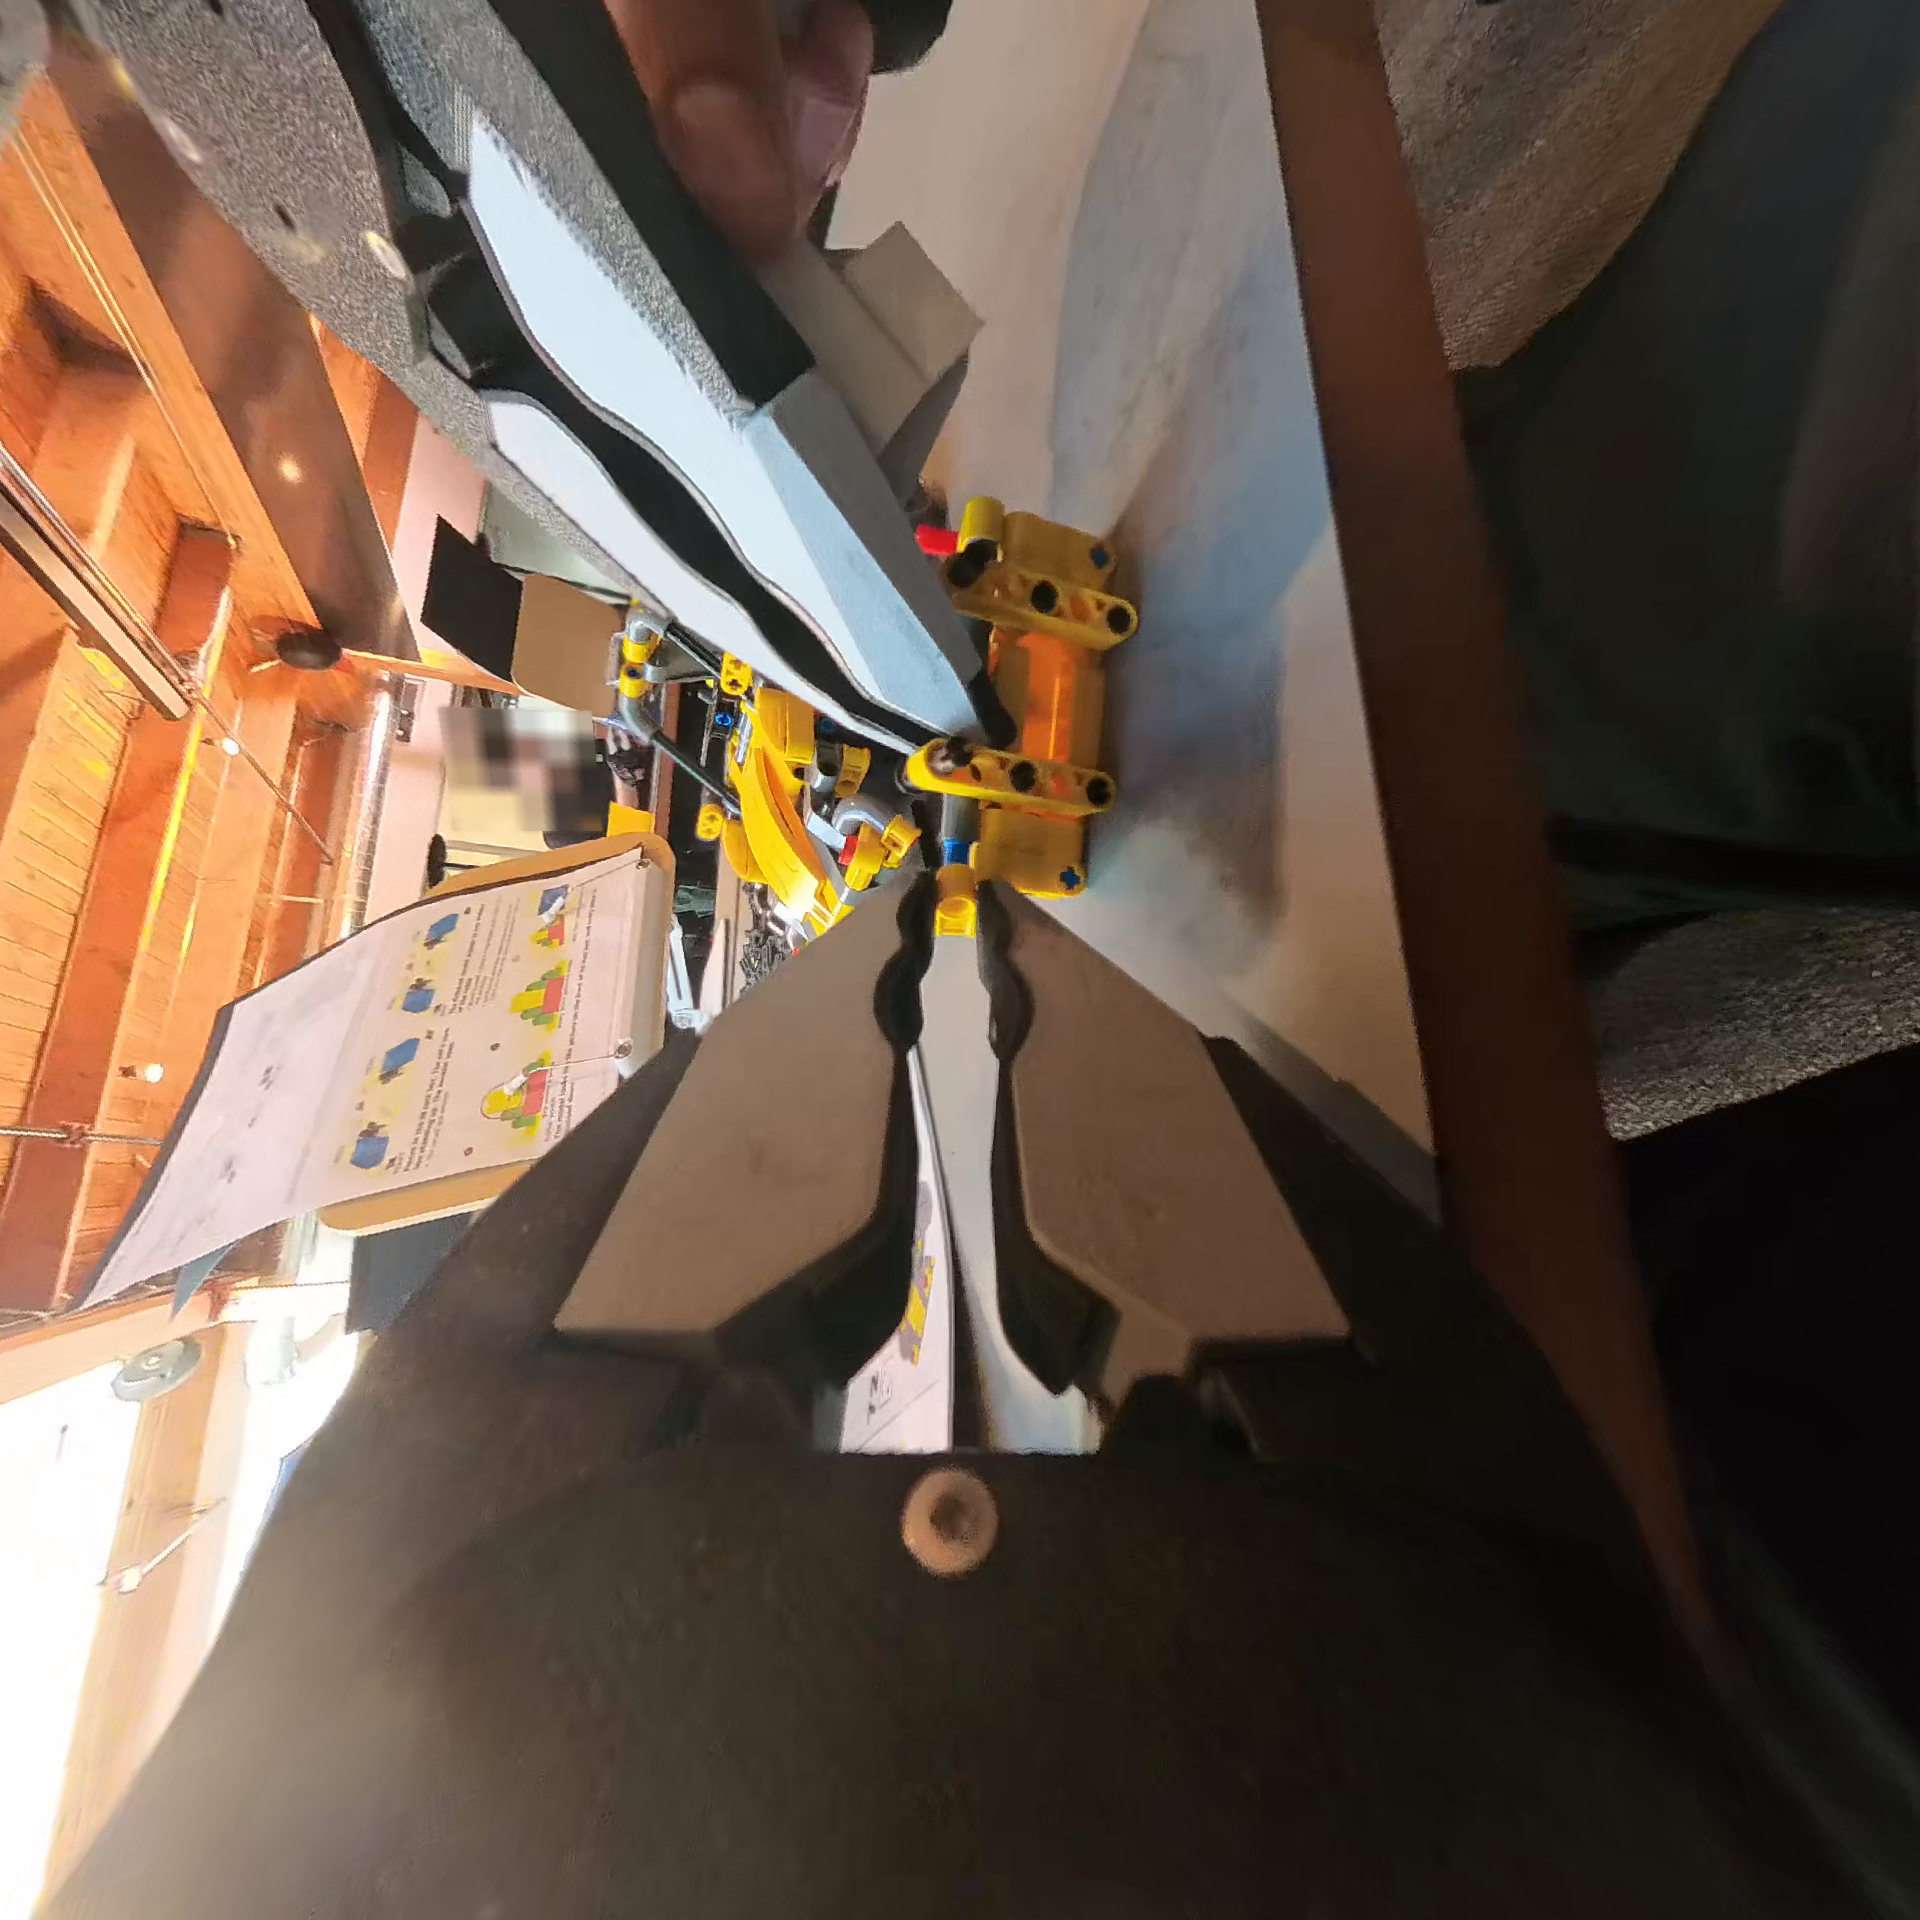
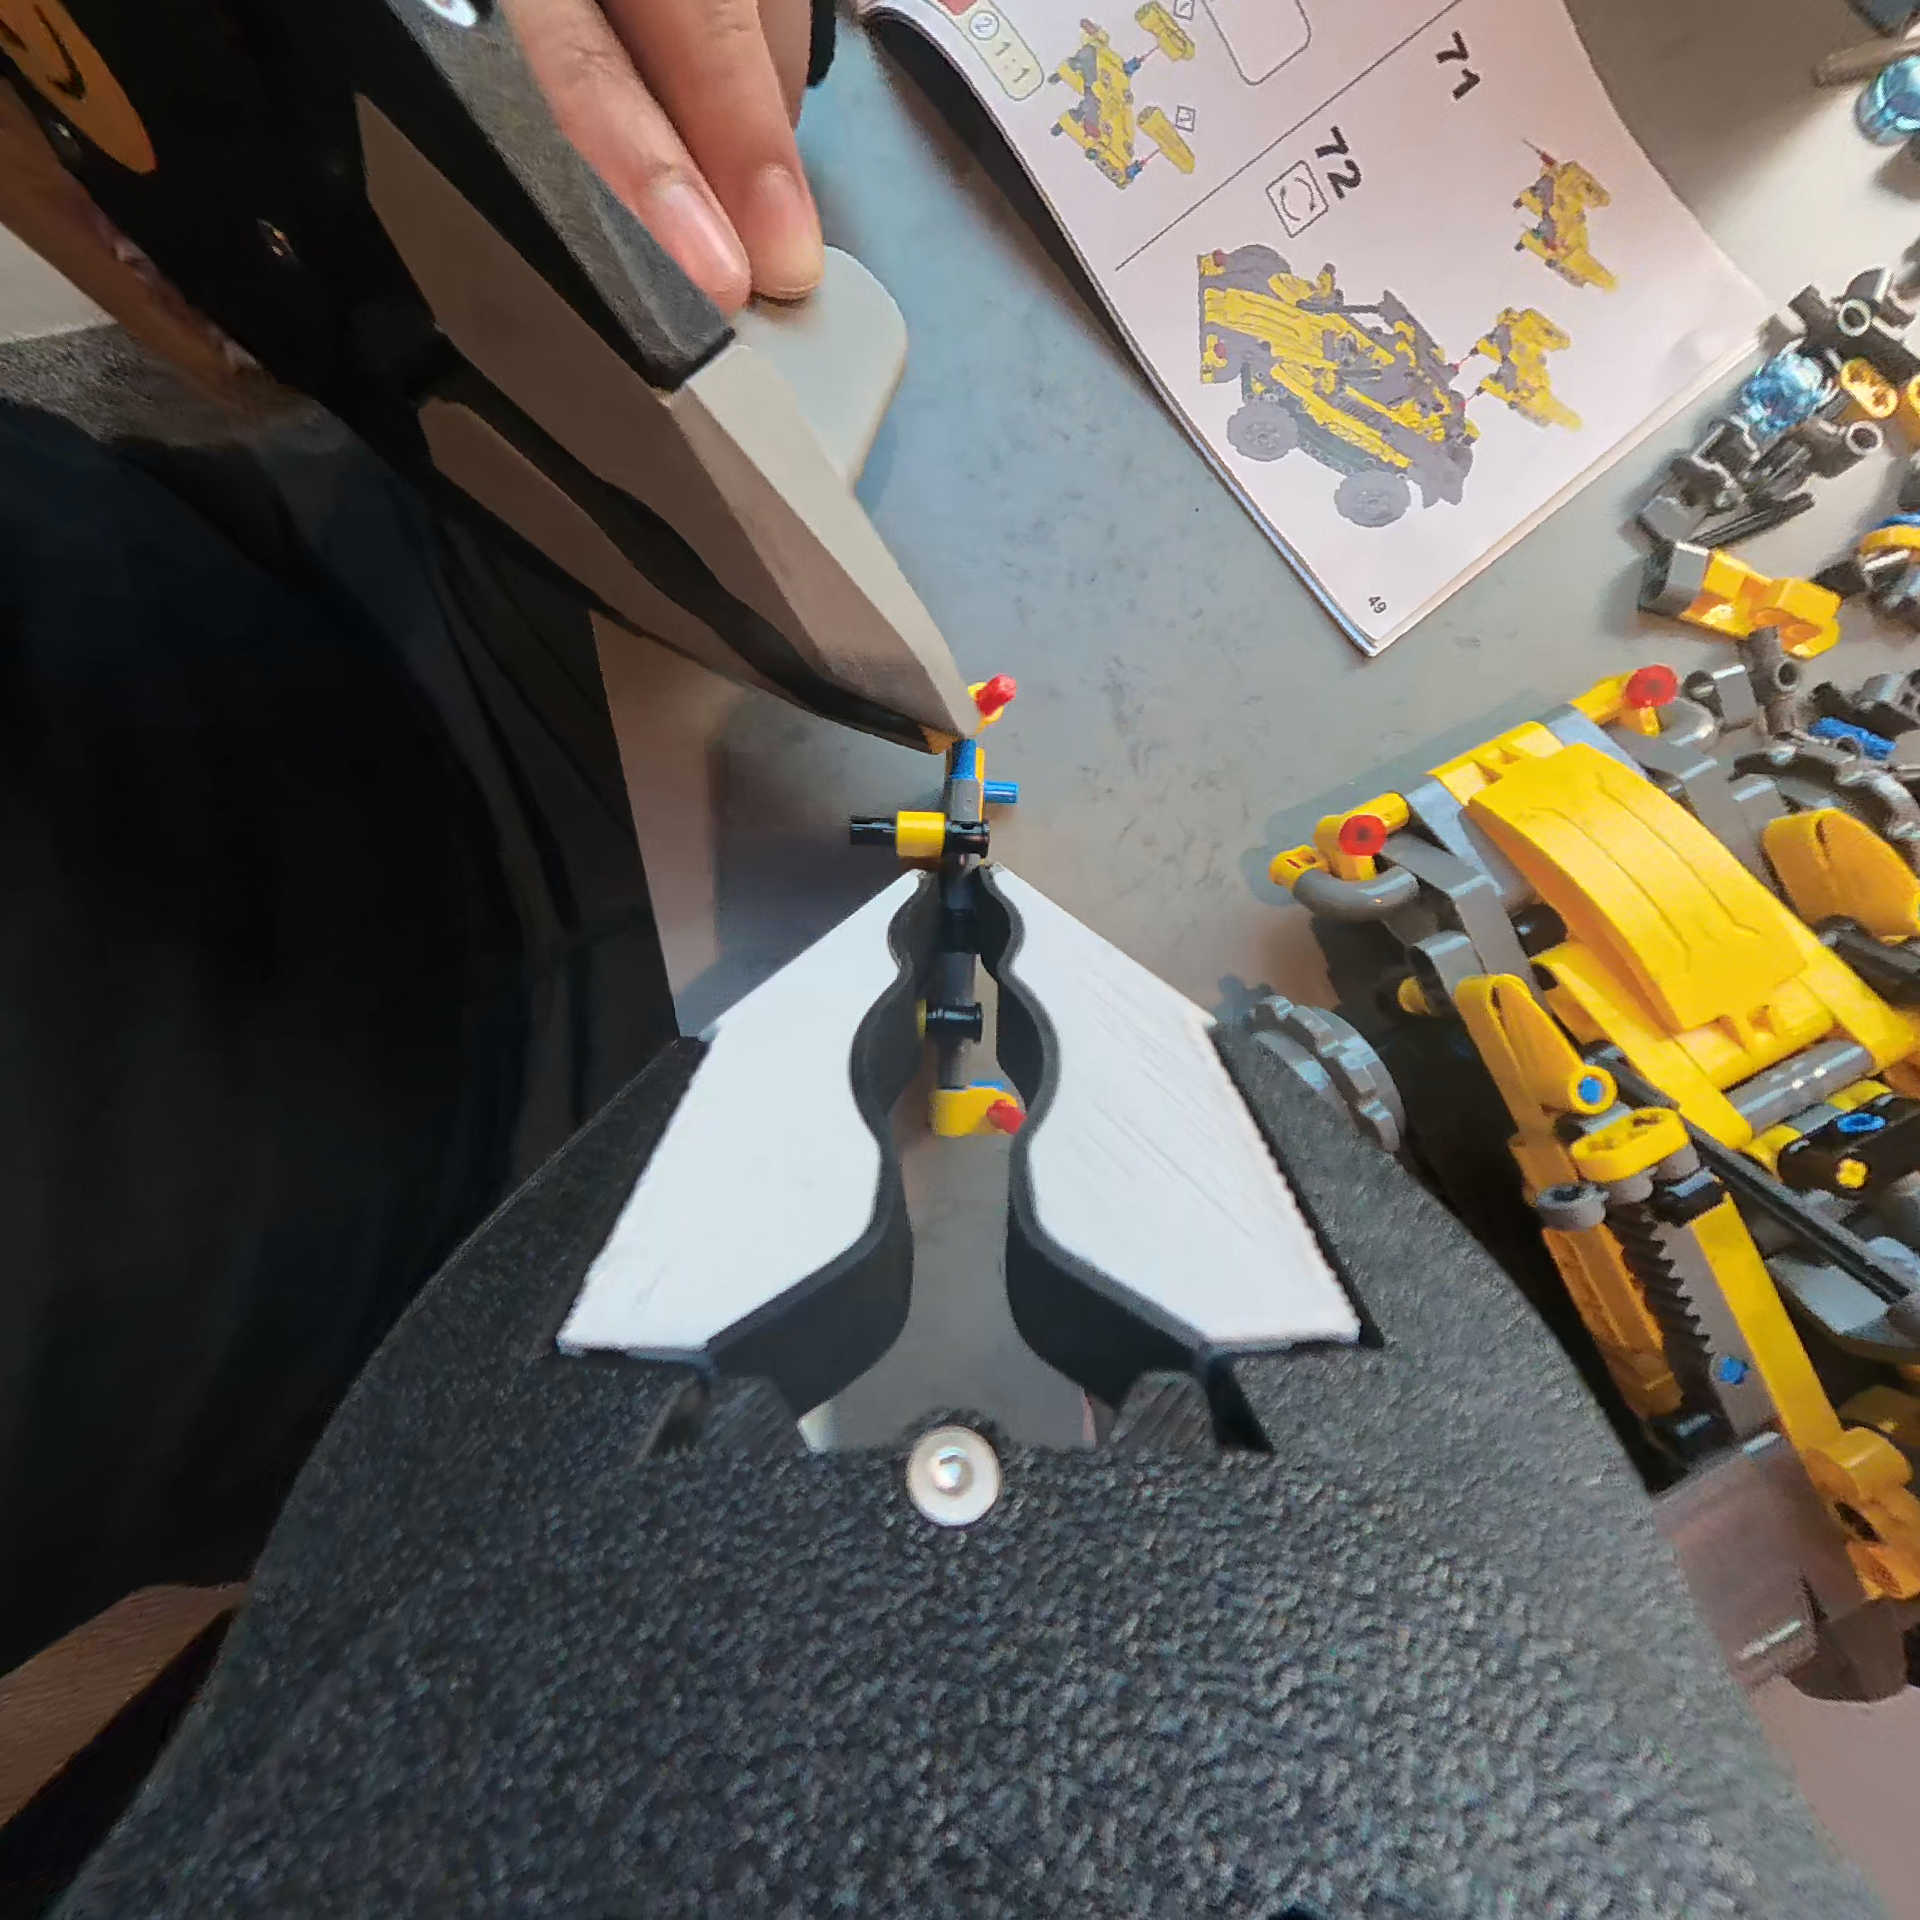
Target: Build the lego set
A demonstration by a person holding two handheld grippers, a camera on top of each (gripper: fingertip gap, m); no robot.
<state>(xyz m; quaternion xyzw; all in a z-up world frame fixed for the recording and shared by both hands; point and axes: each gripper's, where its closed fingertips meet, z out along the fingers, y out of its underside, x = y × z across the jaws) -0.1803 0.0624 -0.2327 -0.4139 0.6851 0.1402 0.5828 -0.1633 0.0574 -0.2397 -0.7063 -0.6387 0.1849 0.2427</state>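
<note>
A small yellow brick sub-assembly (image 1: pixel 1039 847) on a dark axle, with blue and red pins, is held between both grippers just above the grey table (image 2: pixel 1091 623). My left gripper (image 1: pixel 951 909) is shut on the yellow connector at one end. In the right wrist view it (image 2: pixel 951 727) comes in from the upper left, next to a red pin. My right gripper (image 2: pixel 954 883) is shut on the axle of the sub-assembly (image 2: pixel 920 831). A second yellow connector sits between its fingers. In the left wrist view it (image 1: pixel 971 732) comes in from the upper left.
A large yellow and grey loader model (image 2: pixel 1610 987) lies to the right on the table. An open instruction booklet (image 2: pixel 1351 260) lies beyond it, with loose dark and yellow parts (image 2: pixel 1766 468) at the far right. A second instruction sheet (image 1: pixel 416 1039) stands on a holder. A hand (image 2: pixel 707 156) grips the left gripper. Left and right tips are no more than a few centimetres apart.
</note>
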